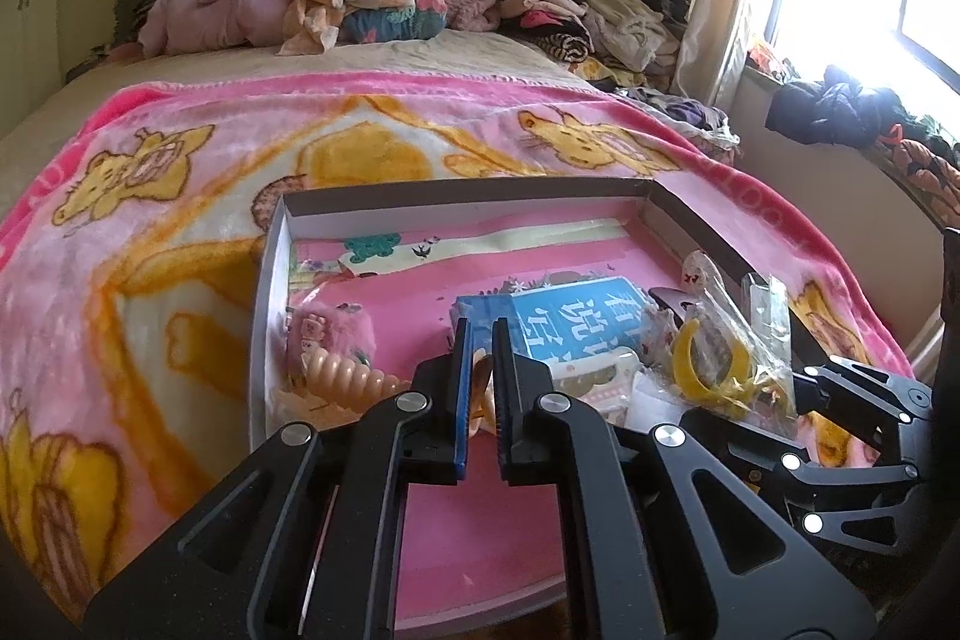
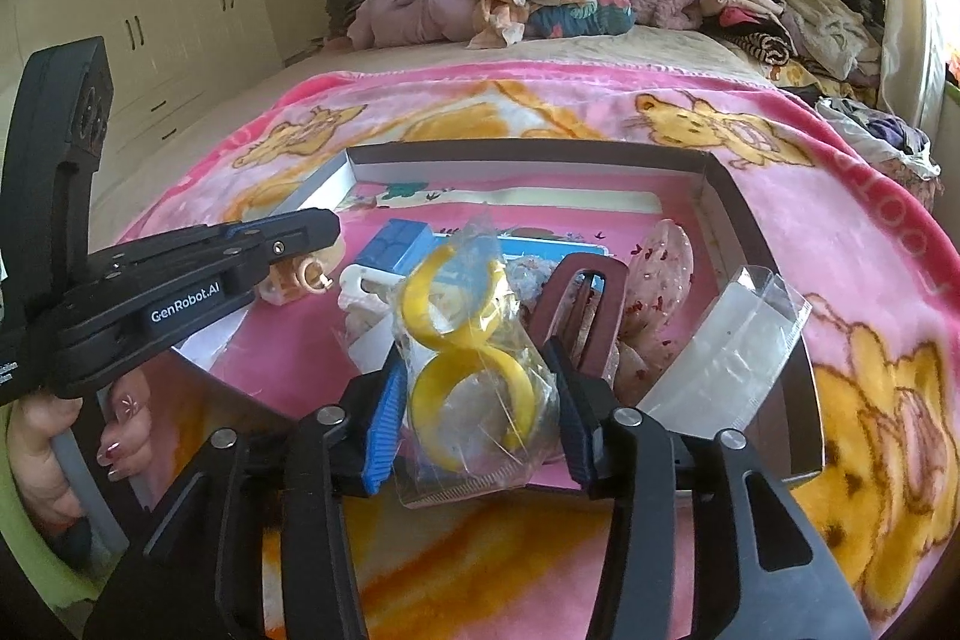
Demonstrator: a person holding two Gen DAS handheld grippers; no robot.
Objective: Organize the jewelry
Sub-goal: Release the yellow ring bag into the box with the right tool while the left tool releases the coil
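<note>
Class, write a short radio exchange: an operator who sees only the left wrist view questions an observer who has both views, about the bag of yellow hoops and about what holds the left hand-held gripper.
Operator: I see the bag of yellow hoops, but not the fingers of the right hand-held gripper. Where are they?
Observer: One on each side of the bag. I can't tell whether the pads press it.
Operator: What holds the left hand-held gripper?
Observer: A hand with painted nails, wrapped around its grey handle.
</note>
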